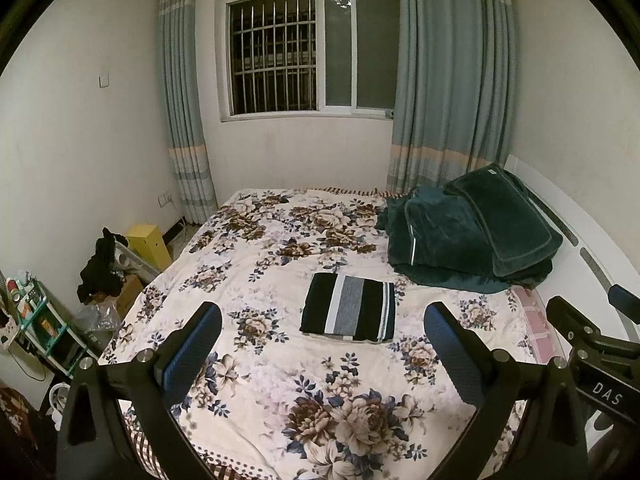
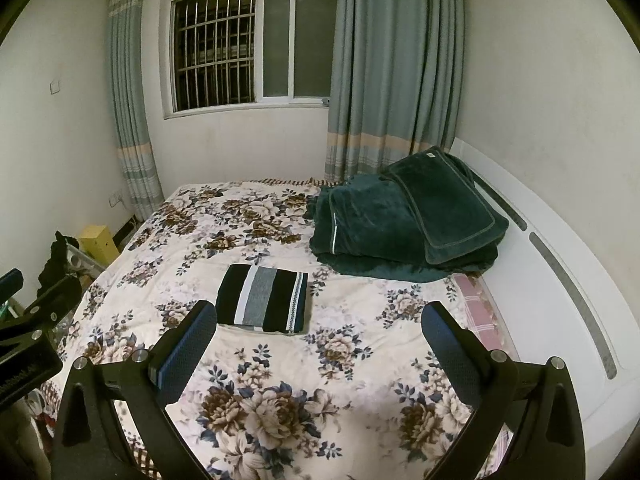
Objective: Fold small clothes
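Blue textured pads on both sides, spread wide with nothing between them: my left gripper [image 1: 322, 344] and right gripper [image 2: 318, 340] are both released and hanging above the near part of the bed [image 1: 264, 392]. The striped garment [image 1: 349, 307] sits out ahead on the floral quilt, already a neat flat rectangle, stripes running away from me and its long side lying across. From the left view it's nearly dead centre, from the right view it's off toward the left finger, so I'd say the left is better lined up. Dark green blanket [image 2: 404, 216] is piled beyond it on the right, apart from it.
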### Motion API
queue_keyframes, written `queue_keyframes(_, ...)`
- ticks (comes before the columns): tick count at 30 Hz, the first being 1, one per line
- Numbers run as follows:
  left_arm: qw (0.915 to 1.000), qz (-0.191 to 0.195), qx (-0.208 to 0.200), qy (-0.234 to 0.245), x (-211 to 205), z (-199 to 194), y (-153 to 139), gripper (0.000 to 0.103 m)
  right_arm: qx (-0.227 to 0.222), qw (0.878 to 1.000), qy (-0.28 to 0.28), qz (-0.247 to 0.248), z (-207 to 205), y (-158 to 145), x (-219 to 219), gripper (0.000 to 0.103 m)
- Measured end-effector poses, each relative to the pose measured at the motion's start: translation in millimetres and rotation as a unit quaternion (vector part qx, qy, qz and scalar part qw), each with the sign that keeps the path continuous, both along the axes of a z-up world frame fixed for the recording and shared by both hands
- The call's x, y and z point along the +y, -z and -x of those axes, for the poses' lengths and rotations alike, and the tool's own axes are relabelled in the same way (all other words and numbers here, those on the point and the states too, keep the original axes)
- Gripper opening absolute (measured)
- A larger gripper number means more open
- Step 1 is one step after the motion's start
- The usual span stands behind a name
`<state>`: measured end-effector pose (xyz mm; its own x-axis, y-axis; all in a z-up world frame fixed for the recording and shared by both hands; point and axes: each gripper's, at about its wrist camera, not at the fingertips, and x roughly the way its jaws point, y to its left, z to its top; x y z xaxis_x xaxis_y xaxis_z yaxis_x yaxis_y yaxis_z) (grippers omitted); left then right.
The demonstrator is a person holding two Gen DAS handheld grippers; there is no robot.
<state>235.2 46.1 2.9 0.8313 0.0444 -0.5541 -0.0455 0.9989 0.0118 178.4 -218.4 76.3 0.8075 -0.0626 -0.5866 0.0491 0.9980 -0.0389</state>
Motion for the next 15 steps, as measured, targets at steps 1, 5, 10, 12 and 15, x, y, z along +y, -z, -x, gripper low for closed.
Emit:
queue_keyframes(1,1.0,0.0,0.0,-0.001,0.1,-0.4,-0.5,0.103,0.0,1.0,0.0,0.0,-0.1,0.1,0.7,0.103)
queue_keyframes(5,1.0,0.0,0.0,0.0,0.1,0.4,0.4,0.103,0.0,1.0,0.002,-0.001,1.1,-0.4,1.4,0.103)
queue_keyframes(10,1.0,0.0,0.0,-0.001,0.0,0.4,0.5,0.103,-0.001,1.0,0.003,-0.001,2.1,0.1,2.2,0.103)
queue_keyframes(12,1.0,0.0,-0.001,0.0,0.0,1.0,1.3,0.103,0.0,1.0,0.004,0.0,2.7,0.4,1.7,0.103)
queue_keyframes(15,1.0,0.0,-0.001,0.0,0.0,1.3,1.8,0.103,0.0,1.0,0.005,-0.001,4.4,0.6,2.3,0.103)
